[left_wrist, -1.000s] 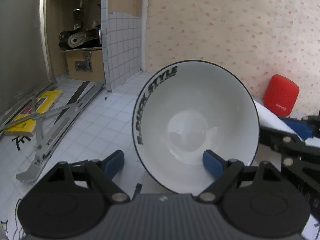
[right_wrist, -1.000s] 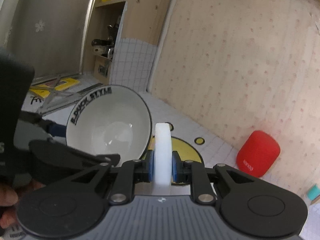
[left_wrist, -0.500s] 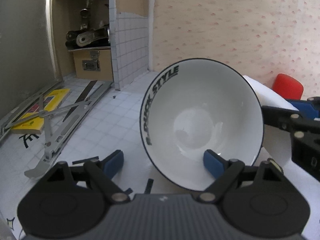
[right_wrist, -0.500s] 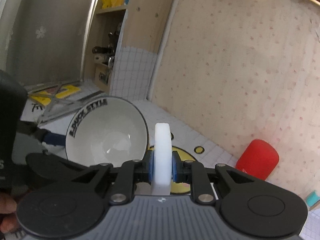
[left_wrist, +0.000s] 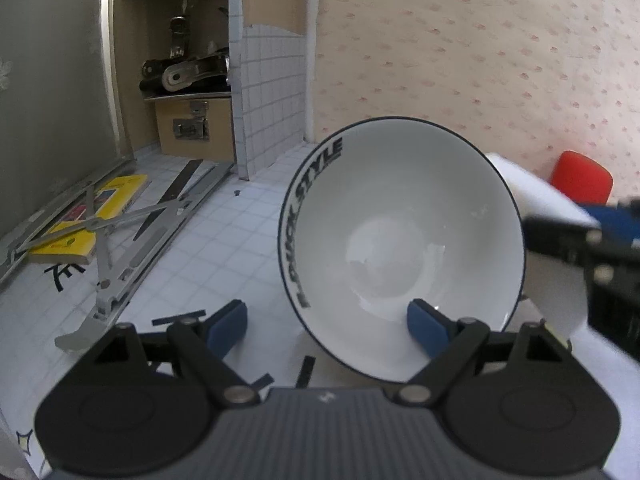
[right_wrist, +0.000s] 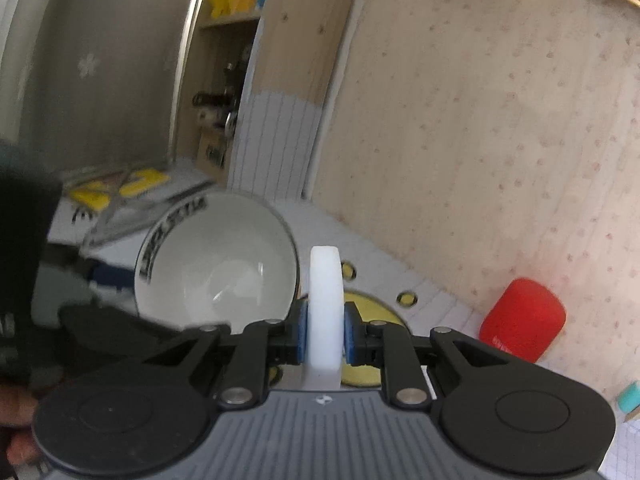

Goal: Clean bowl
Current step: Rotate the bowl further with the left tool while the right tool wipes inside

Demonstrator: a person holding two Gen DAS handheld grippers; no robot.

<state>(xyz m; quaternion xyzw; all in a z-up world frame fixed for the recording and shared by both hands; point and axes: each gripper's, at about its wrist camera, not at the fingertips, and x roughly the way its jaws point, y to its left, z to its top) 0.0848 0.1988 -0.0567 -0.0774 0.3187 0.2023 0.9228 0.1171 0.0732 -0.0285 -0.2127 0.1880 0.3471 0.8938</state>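
Gripping one white sponge (right_wrist: 325,308), the right gripper (right_wrist: 325,334) is clenched. The left gripper (left_wrist: 326,326) grasps one tilted bowl (left_wrist: 400,248) by its wall.

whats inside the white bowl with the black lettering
Inside the tilted white bowl with black lettering there is no food: only a glossy wet-looking sheen and one blue finger pad of the left gripper. The pad covers a patch of the bowl's lower wall.

Bowl (left_wrist: 400,240) tipped on table (left_wrist: 224,248), sponge (right_wrist: 325,304) just right, speaker (right_wrist: 522,326) further right by wall.
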